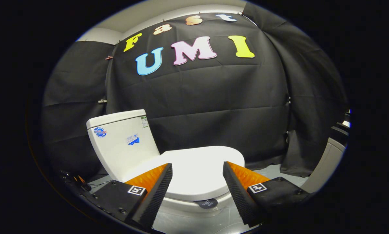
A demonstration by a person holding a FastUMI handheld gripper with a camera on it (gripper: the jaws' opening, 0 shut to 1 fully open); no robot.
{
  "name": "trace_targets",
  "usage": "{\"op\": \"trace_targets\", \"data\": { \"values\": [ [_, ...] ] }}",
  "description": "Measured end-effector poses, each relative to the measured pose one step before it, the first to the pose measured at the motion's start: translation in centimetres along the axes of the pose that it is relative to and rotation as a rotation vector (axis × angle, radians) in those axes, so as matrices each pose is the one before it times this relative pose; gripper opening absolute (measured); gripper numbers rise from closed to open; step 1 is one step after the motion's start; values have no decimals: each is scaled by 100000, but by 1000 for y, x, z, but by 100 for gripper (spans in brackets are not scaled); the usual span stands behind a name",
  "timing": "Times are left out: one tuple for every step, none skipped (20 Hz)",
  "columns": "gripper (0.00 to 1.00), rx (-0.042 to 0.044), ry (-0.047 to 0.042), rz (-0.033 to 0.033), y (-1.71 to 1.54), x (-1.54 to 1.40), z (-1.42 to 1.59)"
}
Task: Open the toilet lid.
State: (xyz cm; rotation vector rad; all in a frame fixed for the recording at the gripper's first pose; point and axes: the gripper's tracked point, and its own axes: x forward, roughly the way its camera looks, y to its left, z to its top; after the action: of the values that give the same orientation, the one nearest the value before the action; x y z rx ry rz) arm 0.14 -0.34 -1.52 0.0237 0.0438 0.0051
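I am holding my gripper (197,169) wide apart — the shut toilet lid (200,172) is waiting at twelve o'clock — ready to lift it.

toilet lid (197,169) down on bowl, tank (123,141) behind, open tongs (197,170) before it
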Motion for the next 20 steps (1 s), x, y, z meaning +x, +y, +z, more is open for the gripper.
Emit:
{"op": "trace_targets", "data": {
  "values": [
    [99, -121, 409, -280, -105, 17, -196],
    [99, 414, 556, -49, -146, -18, -180],
    [99, 725, 729, -312, -164, -8, -200],
    [99, 894, 829, -492, -212, 72, -327],
    [99, 1102, 1231, -426, -235, 61, -394],
    [99, 1068, 1045, -664, -249, 25, -377],
    [99, 901, 1054, -618, -410, 111, -381],
    [99, 1177, 960, -659, -297, 24, -388],
    [99, 1431, 1004, -498, -384, 87, -359],
    [99, 1479, 1022, -627, -312, 43, -345],
    [99, 1182, 1229, -686, -344, 143, -490],
    [99, 459, 1101, -774, -335, 23, -606],
    [99, 273, 1226, -1197, -452, 17, -577],
    [99, 989, 1124, -424, -362, 112, -382],
    [99, 802, 1035, -364, -328, 143, -457],
    [99, 415, 991, -823, -340, 67, -500],
    [99, 415, 1295, -563, -374, 93, -604],
    [99, 843, 1488, -645, -392, 129, -591],
    [99, 1130, 1443, -793, -433, 162, -564],
    [99, 957, 1556, -1059, -474, 102, -542]
  ]
}}
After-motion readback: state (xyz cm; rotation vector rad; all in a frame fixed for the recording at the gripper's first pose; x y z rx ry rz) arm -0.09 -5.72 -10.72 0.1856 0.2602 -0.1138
